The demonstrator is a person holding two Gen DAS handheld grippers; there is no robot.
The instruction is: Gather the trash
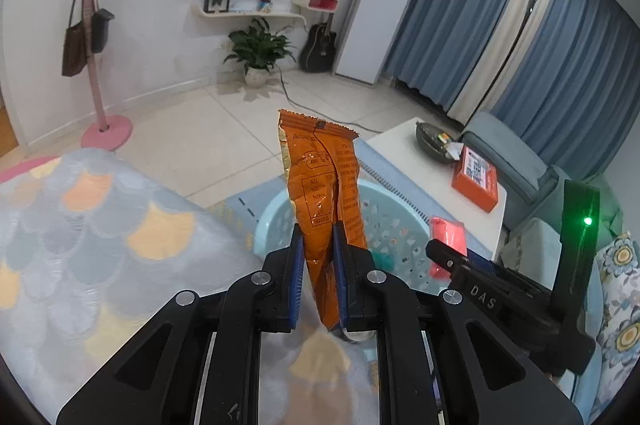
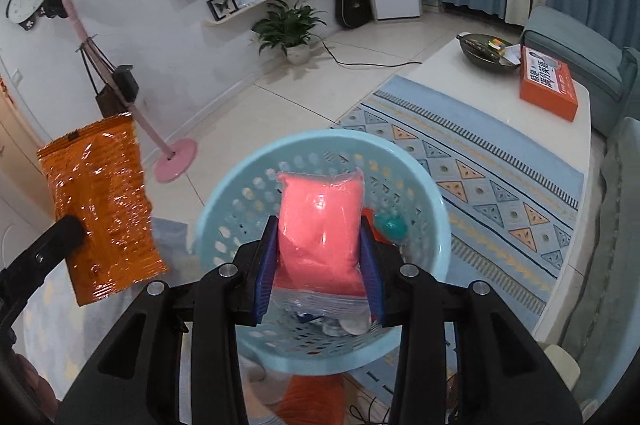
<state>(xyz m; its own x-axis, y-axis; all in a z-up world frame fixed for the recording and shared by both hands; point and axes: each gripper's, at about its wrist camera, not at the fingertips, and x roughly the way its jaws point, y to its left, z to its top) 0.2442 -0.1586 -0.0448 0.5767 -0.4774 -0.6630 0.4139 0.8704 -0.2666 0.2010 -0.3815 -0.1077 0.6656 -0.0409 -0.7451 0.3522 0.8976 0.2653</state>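
My left gripper (image 1: 318, 237) is shut on an orange foil snack wrapper (image 1: 320, 181), which stands upright between the blue pads. The same wrapper (image 2: 100, 205) hangs at the left of the right wrist view. My right gripper (image 2: 320, 233) is shut on a pink packet in clear plastic (image 2: 320, 225), held directly above a light blue perforated basket (image 2: 424, 201). In the left wrist view the basket (image 1: 272, 221) lies just beyond the wrapper, and the right gripper with its pink packet (image 1: 448, 233) shows at the right. A teal and orange item (image 2: 390, 225) lies inside the basket.
A patterned blue rug (image 2: 500, 185) lies under the basket. A white low table (image 2: 576, 161) carries an orange box (image 2: 548, 85) and a dark bowl (image 2: 486, 53). A scale-patterned cushion (image 1: 80, 245) fills the near left. A pink coat stand (image 1: 106, 129) stands on the tiled floor.
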